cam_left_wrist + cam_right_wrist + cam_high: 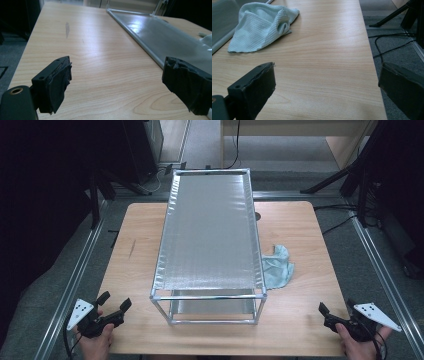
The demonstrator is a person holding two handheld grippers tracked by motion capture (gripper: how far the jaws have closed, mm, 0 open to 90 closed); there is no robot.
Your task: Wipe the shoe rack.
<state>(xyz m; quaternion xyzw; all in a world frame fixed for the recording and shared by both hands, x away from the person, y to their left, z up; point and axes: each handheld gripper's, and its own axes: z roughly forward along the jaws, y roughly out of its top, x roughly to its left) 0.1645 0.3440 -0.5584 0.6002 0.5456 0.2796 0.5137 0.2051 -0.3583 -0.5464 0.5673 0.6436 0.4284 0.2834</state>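
A metal-framed rack (210, 235) with a grey mesh top stands in the middle of the wooden table (135, 265); its lower shelf (160, 37) shows in the left gripper view. A crumpled pale blue cloth (277, 268) (259, 25) lies on the table against the rack's right side. My left gripper (114, 301) (116, 82) rests open at the near left corner, a hand around it, nothing between the jaws. At the near right corner my right gripper (336, 309) (325, 87) is open too, empty, with the cloth ahead and to its left.
Black tripod legs (340, 175) and cables (387, 47) lie on the grey floor to the right of the table. Metal rails (80, 270) run along both sides. Dark equipment stands at the far left.
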